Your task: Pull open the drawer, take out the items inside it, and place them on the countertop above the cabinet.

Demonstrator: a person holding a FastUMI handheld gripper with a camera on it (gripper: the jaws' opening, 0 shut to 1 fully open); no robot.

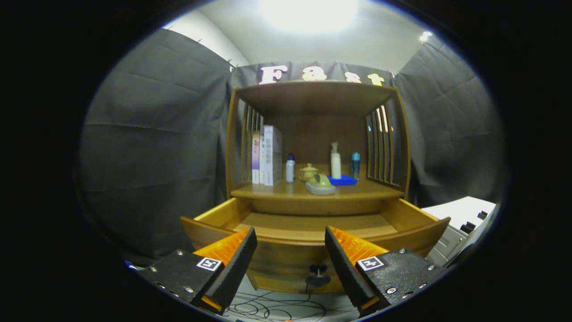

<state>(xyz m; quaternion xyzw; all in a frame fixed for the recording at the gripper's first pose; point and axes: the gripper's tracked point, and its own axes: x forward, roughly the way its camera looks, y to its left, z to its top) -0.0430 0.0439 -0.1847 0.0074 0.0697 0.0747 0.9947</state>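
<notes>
The wooden cabinet's drawer [313, 226] stands pulled out toward me, and the part of its floor I can see is bare. Its dark knob [318, 270] sits on the curved front, low between my fingers. My gripper [290, 250] is open in front of the drawer front, holding nothing. On the countertop [357, 190] above the drawer rests a greenish rounded item on a pale base [320, 184], just beyond the drawer. A flat blue piece [343, 180] lies behind it.
Books [268, 155] stand at the countertop's left, with a small bottle [290, 168], a little yellow pot [308, 171], a pump bottle [335, 161] and a blue bottle [355, 164] further back. A white appliance [460, 219] sits to the right. Cables [277, 308] lie on the floor below.
</notes>
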